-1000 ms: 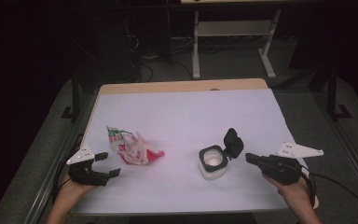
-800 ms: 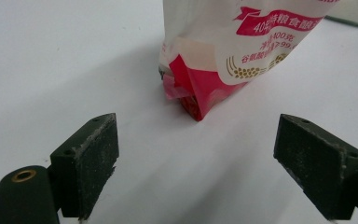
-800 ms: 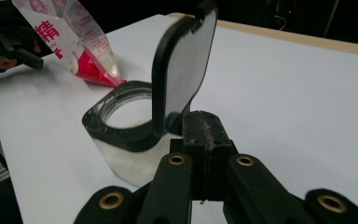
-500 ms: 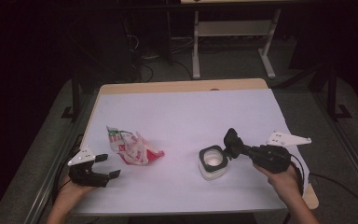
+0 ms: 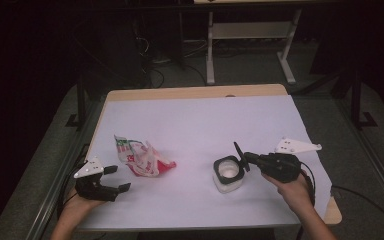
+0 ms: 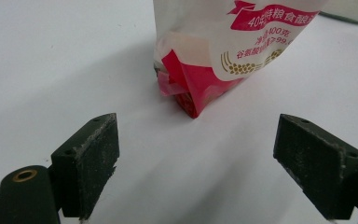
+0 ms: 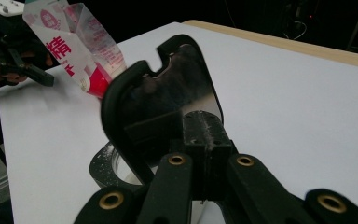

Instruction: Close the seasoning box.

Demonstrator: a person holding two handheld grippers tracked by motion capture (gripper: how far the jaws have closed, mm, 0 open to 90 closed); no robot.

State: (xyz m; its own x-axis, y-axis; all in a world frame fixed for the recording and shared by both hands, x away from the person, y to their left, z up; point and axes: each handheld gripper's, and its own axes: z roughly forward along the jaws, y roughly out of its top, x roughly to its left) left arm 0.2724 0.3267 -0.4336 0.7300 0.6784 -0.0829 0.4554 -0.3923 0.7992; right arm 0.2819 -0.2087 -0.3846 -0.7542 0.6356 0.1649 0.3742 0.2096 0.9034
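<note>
Lid (image 5: 239,154) of a small white jar (image 5: 227,176), hinged open and standing upright at the jar's right rim; the jar sits on the near right part of the desk (image 5: 200,120). In the right gripper view the black lid (image 7: 168,107) rises just ahead of the fingers, with the jar's rim (image 7: 103,169) below it.

The right gripper (image 5: 250,158) lies level, pointing left, its fingers pressed together with their tip against the lid; whether a thin edge of the lid is caught between them cannot be told.

The step in hand appears to be working the lid, most likely swinging it over the mouth to shut the jar. The next move would call for a steady push leftward and down along the hinge arc, light enough that the jar neither slides nor tips.

A crumpled red-and-white packet (image 5: 139,159) lies to the left, well apart from the jar. The left gripper (image 5: 114,180) rests near the packet at the near left edge, fingers (image 6: 91,161) spread wide and holding nothing, the packet's red corner (image 6: 191,88) ahead of them.

A white sheet covers the desk, leaving a wooden strip bare at the far edge. The room beyond is dark, with a pale frame (image 5: 250,35) and cables on the floor.
</note>
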